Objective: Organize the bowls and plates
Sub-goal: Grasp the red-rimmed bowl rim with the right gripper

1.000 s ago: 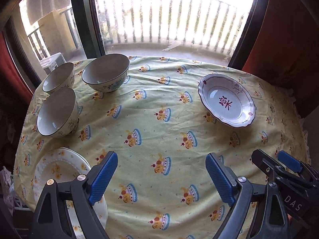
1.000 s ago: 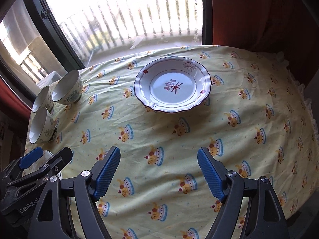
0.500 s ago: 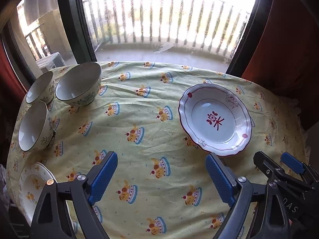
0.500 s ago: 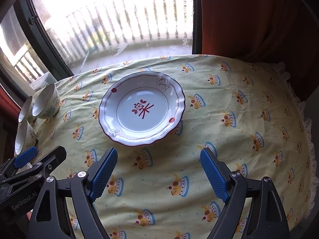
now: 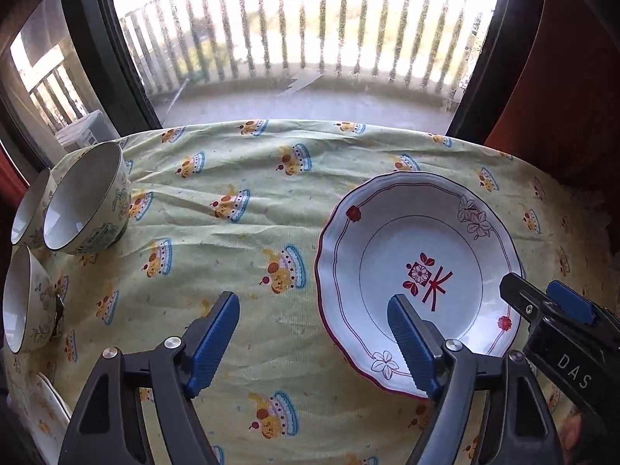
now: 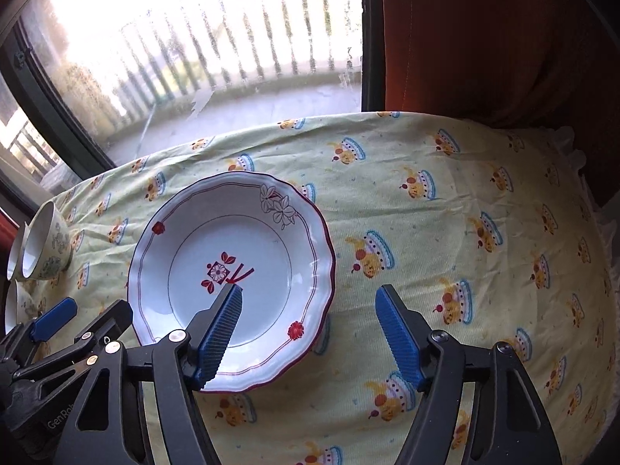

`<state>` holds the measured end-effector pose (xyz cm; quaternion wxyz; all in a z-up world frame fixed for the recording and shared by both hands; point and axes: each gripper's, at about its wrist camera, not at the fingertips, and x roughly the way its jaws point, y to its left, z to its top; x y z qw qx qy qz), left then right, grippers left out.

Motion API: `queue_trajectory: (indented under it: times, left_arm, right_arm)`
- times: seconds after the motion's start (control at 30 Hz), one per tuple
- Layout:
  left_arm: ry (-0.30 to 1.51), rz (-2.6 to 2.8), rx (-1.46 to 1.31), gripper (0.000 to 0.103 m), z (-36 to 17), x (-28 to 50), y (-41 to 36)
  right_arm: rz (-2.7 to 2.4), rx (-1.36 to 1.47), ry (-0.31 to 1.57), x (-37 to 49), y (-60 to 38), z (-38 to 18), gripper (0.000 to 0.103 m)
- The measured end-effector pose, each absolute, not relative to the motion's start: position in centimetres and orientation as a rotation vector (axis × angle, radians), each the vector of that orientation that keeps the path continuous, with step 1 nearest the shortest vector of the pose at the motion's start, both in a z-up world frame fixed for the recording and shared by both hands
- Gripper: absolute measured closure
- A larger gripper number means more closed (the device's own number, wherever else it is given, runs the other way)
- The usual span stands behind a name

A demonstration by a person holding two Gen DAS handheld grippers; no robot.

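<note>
Both grippers closing in on red-rimmed plate (image 5: 418, 267), nothing gripped yet.

L view: left gripper (image 5: 314, 345) wide but narrowing, plate lower right under its right pad; R view: right gripper (image 6: 310, 337) likewise, plate centre-left under left pad; rim between both.

left wrist: steep down, near | right wrist: same | shared: plate (image 5: 420, 271) (image 6: 232, 275)
</note>
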<state>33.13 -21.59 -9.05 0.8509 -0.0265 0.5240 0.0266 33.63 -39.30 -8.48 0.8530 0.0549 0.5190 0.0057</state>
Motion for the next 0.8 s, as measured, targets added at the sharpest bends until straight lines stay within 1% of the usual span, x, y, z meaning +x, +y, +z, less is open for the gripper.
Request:
queue_trajectory:
  times: [0.07,0.13,0.23,0.3,0.4,0.53,0.67,0.8]
  left_arm:
    - [1.123,0.052,-0.065,0.029,-9.8,34.1,-21.8]
    - [1.142,0.059,-0.069,0.03,-10.5,34.9,-21.9]
    - [1.157,0.058,-0.058,0.041,-11.4,35.8,-22.5]
    - [1.167,0.048,-0.052,0.042,-11.9,36.2,-22.9]
    - [1.191,0.03,-0.046,0.041,-12.9,36.6,-23.4]
    - [1.172,0.025,-0.054,0.039,-13.0,37.0,-23.4]
    - [1.182,-0.001,-0.039,0.041,-13.0,36.9,-23.6]
    - [1.18,0.01,-0.03,0.043,-12.9,36.0,-23.6]
  right_arm:
    - [0.005,0.127,1.105,34.6,-39.4,-9.3,0.033]
    - [-0.001,0.14,1.119,35.6,-39.5,-10.0,0.035]
    - [-0.005,0.141,1.133,36.6,-39.5,-11.0,0.043]
    - [-0.002,0.148,1.148,37.1,-39.4,-11.6,0.047]
    - [0.001,0.162,1.163,37.7,-39.4,-12.2,0.05]
    - [-0.019,0.158,1.181,38.1,-39.3,-12.7,0.053]
    - [-0.012,0.15,1.191,37.8,-38.6,-12.6,0.062]
    - [-0.033,0.148,1.207,37.2,-38.5,-12.5,0.064]
